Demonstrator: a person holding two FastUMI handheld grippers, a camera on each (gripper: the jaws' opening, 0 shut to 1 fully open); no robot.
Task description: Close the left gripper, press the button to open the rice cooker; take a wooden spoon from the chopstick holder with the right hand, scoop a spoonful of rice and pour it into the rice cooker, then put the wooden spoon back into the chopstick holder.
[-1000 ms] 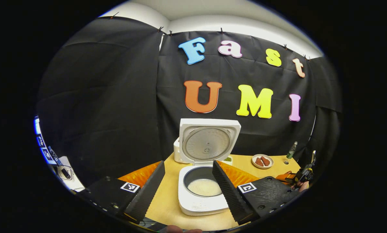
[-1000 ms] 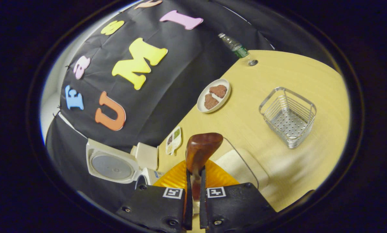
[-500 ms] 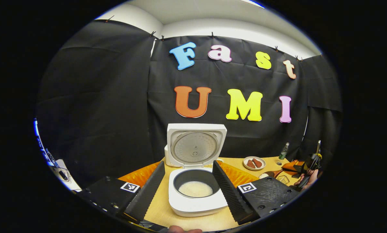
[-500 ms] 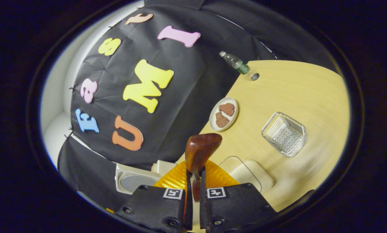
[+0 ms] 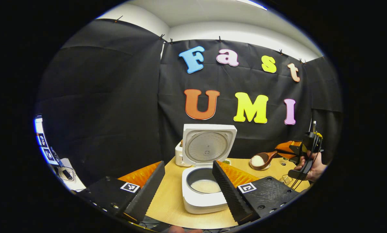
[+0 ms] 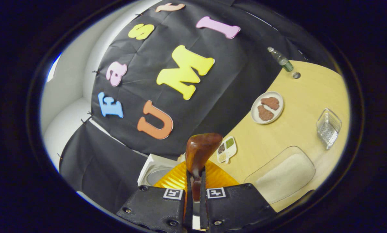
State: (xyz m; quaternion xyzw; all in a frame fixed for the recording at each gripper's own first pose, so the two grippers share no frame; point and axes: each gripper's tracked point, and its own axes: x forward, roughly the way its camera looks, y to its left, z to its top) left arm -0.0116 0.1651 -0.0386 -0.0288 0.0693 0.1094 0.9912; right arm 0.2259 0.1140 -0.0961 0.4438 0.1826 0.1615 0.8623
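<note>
My wooden spoon [image 6: 201, 150] looks glossy, the table [image 6: 297, 129] matt wood grain, the basket [image 6: 328, 127] probably wire metal

A plate [image 6: 267, 107] of brown pieces, a bottle [image 6: 280, 60] behind it.

left level, right tilted, sharing rice cooker [image 5: 203, 189]

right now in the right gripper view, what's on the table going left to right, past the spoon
small divided dish → white plate with brown pieces → bottle → wire chopstick holder. The clear rice container spans below several of these, so it is left out.
</note>
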